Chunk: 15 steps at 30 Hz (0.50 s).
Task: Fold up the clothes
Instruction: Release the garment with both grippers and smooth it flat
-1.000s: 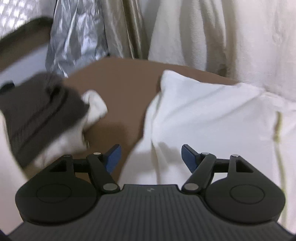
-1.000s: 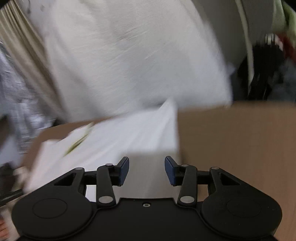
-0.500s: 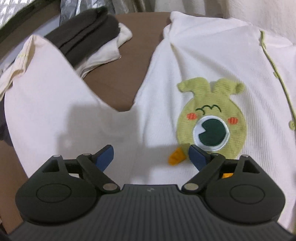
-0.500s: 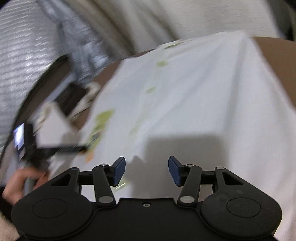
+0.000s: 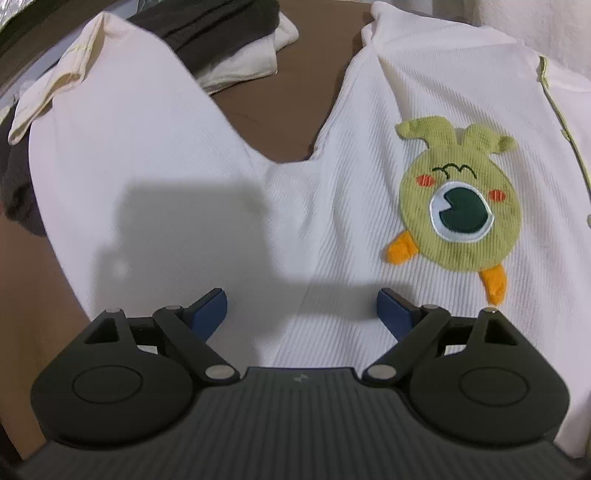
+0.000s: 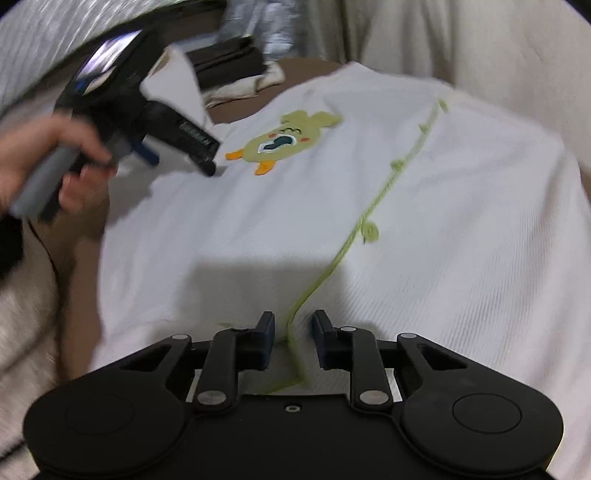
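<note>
A white ribbed garment [image 5: 303, 206] with a green cartoon patch [image 5: 461, 199] lies spread on a brown table [image 5: 280, 99]. Its sleeve [image 5: 122, 147] runs to the upper left. My left gripper [image 5: 301, 310] is open wide, low over the underarm area. In the right wrist view the garment [image 6: 424, 206] shows its green button edge [image 6: 369, 210]. My right gripper [image 6: 293, 332] has its jaws partly closed, still apart, astride that green edge at the near hem. The left gripper [image 6: 177, 155] shows there, held in a hand.
A stack of folded dark and cream clothes [image 5: 221, 40] sits at the table's far left, also in the right wrist view [image 6: 232, 70]. Cream curtains [image 6: 461, 44] and silver foil [image 6: 255, 22] hang behind the table.
Both grippers have dropped towards the garment. The left jaws have opened wider. The right jaws have narrowed around the green edge.
</note>
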Tool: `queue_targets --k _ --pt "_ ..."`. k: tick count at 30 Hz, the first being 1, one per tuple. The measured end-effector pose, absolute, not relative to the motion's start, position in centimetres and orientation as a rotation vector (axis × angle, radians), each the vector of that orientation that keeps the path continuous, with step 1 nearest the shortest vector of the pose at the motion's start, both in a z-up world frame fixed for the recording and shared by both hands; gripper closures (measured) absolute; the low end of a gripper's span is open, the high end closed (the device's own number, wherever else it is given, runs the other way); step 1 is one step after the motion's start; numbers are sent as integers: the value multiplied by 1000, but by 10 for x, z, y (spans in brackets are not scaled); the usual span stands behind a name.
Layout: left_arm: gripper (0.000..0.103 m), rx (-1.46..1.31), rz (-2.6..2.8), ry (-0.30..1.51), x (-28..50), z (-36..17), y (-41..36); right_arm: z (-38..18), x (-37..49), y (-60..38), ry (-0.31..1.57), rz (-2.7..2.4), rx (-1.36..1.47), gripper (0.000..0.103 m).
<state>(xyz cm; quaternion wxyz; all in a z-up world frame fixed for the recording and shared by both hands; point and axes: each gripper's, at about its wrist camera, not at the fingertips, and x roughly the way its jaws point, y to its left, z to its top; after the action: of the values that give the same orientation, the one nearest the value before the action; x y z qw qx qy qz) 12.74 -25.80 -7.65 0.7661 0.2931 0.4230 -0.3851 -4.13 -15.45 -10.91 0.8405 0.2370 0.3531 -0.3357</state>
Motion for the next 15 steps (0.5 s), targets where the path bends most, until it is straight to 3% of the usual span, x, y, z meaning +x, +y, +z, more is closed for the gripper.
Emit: queue_targets --k 7,10,12,15 --pt "14 590 -812 937 142 -72 -239 -101 -43 -125 569 -611 604 73" --pt "14 559 -795 943 152 -69 -235 -119 -17 -121 676 -569 588 73" --pt "14 541 -780 928 160 -66 -231 -134 -6 -110 768 -562 521 100" --pt "14 495 -623 745 185 -45 -211 -140 -10 -86 757 -494 469 100"
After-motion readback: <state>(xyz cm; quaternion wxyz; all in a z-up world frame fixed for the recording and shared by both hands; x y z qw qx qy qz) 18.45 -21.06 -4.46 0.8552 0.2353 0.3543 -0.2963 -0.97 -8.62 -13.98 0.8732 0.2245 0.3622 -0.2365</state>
